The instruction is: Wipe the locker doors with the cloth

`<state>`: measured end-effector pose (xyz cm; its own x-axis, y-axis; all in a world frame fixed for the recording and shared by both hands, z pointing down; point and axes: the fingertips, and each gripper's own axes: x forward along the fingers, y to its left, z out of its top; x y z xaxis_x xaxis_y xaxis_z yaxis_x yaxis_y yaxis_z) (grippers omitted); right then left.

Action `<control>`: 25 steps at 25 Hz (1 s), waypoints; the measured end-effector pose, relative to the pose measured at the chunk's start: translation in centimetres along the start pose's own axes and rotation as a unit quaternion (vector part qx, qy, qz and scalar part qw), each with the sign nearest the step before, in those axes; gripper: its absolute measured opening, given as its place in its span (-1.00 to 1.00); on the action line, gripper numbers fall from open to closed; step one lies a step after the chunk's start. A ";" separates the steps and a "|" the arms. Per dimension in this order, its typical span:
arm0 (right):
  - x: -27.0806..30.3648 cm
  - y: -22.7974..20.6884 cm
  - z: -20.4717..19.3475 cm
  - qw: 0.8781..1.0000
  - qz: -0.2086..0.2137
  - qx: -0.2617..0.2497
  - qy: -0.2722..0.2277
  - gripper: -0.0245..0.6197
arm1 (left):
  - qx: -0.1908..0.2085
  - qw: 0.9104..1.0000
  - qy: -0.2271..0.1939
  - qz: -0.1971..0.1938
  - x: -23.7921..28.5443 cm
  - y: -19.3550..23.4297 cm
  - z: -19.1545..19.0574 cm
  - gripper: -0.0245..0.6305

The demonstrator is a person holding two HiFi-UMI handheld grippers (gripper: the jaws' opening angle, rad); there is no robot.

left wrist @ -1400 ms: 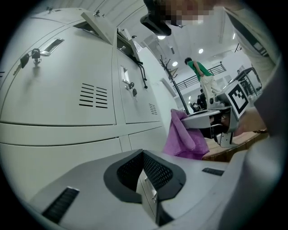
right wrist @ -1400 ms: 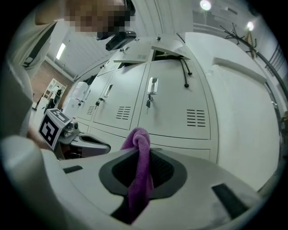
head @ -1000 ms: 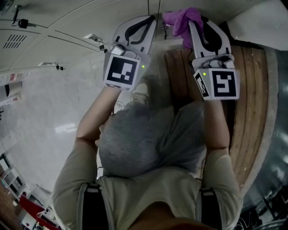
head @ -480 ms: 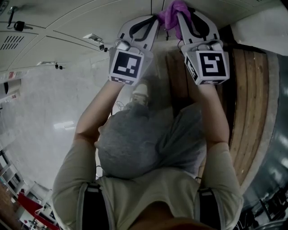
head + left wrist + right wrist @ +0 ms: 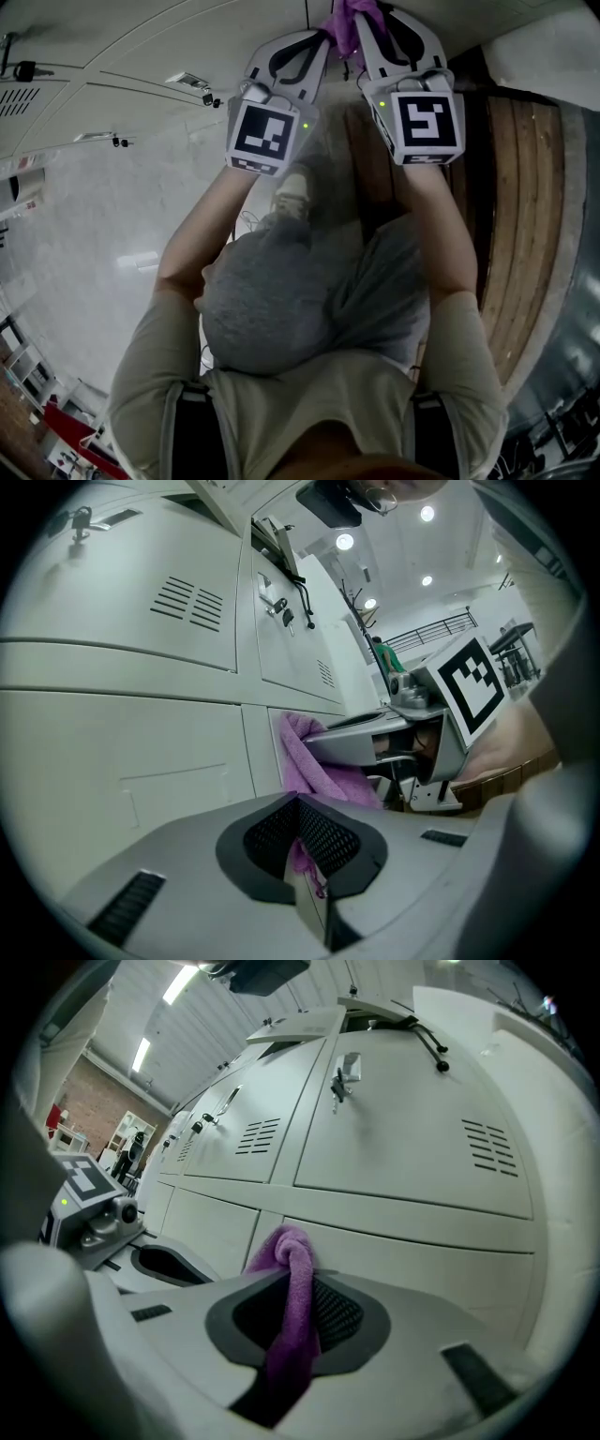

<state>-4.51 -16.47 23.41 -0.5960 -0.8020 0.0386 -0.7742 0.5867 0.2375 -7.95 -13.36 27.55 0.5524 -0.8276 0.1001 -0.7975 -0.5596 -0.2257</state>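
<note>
Pinching the purple cloth [image 5: 286,1241] between tightly pressed jaws, the right claw [image 5: 302,1290] bunches it into a wad against the pale locker door [image 5: 422,1269], presumably so that fabric rather than plastic meets the metal. Just beside the cloth, the left claw [image 5: 300,803] is pressed together too, with a sliver of purple caught in its seam. This looks like a corner nipped to keep the wad taut. A vertical seam [image 5: 255,752] between doors runs right by the cloth, and a horizontal gap [image 5: 403,1211] lies just above it; both look shallow and unlikely to snag. Well above the cloth a latch [image 5: 345,1071] sticks out near a vent grille [image 5: 492,1152], so the freest sweep seems to be sideways along the flat panel.
</note>
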 end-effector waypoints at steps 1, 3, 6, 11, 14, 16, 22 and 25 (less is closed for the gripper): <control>-0.1 -0.1 0.0 1.000 0.000 -0.001 0.000 -0.75 | 0.001 1.000 -0.001 -0.002 0.1 -0.2 0.1 -0.92; -0.3 -0.5 -0.2 1.000 -0.003 -0.002 0.002 -0.75 | 0.002 1.000 -0.003 -0.007 0.3 -0.5 0.3 -0.92; -0.7 -1.9 -0.7 1.000 -0.017 -0.002 0.006 -0.75 | 0.001 1.000 -0.005 -0.015 0.8 -0.8 0.4 -0.92; -2.3 -5.7 -1.8 0.998 -0.053 -0.005 0.018 -0.75 | -0.001 0.999 -0.007 -0.032 1.9 -2.1 1.0 -0.92; -3.3 -7.9 -2.3 0.997 -0.072 -0.007 0.025 -0.75 | -0.003 0.999 -0.005 -0.047 3.0 -3.4 1.3 -0.92; -3.9 -9.3 -2.7 0.996 -0.085 -0.007 0.029 -0.75 | -0.006 0.998 -0.012 -0.059 4.0 -4.3 1.4 -0.92; -5.5 -13.5 -4.6 0.991 -0.127 -0.002 0.045 -0.75 | -0.023 0.995 -0.026 -0.089 6.9 -7.0 2.1 -0.92; -6.2 -15.5 -5.5 0.988 -0.146 0.001 0.053 -0.75 | -0.029 0.994 -0.030 -0.104 8.3 -8.3 2.5 -0.92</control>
<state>12.37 -21.16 24.87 -0.3210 -0.9445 0.0703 -0.9104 0.3282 0.2521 3.84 -15.46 27.81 0.7188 -0.6906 0.0800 -0.6763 -0.7212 -0.1499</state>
